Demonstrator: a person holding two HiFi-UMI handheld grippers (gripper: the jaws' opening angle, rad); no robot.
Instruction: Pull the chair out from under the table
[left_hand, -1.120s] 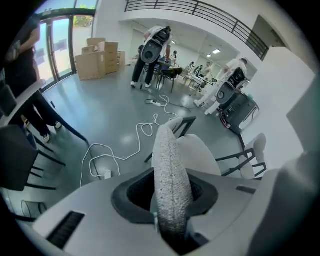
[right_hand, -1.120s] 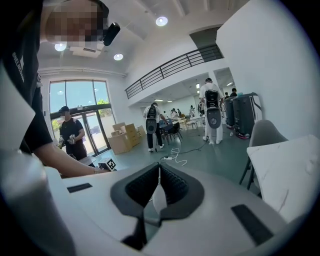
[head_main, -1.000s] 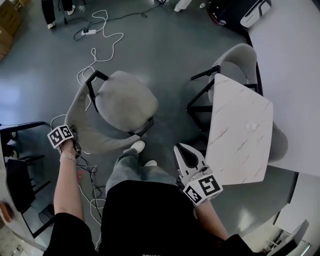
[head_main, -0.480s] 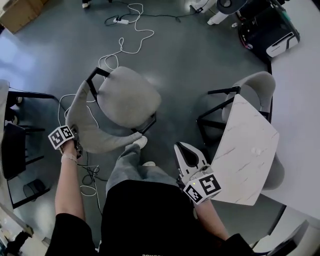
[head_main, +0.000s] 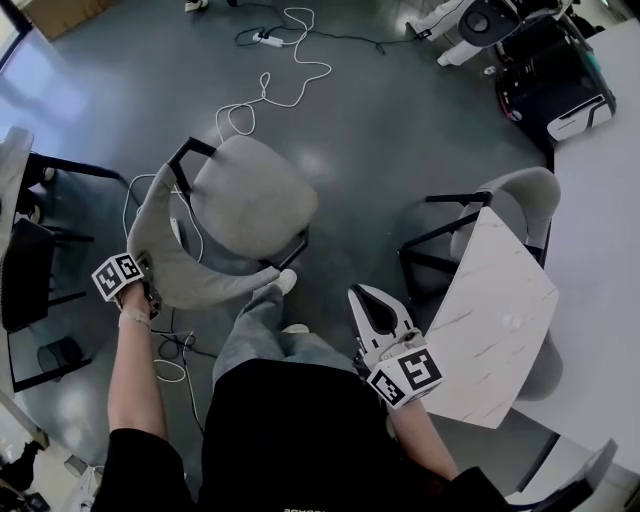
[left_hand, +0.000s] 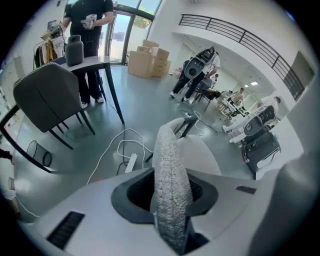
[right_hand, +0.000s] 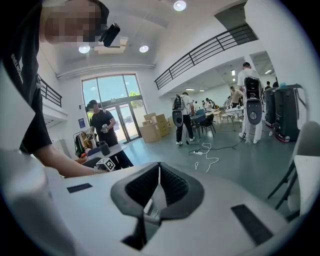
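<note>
Grey floor (head_main: 400, 120), upper railing (right_hand: 200, 54), perhaps glass doors (right_hand: 114, 107)

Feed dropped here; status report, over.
Left gripper shut on backrest of grey fabric chair; right gripper shut, empty. Chair on open floor, apart from white marble-top table. White cable by its legs.

Pressing the jaws of the right gripper (right_hand: 159, 175) together along a thin seam, gripping nothing. Facing across a grey floor (right_hand: 235, 160) toward glass doors (right_hand: 112, 107). Registering a white cable (right_hand: 209, 152) lying loose, cardboard boxes (right_hand: 152, 126) stacked near the doors, one person (right_hand: 102, 125) standing there. Catching, at the right edge, apparently a grey chair (right_hand: 302, 145) beside a pale table (right_hand: 309, 175).
</note>
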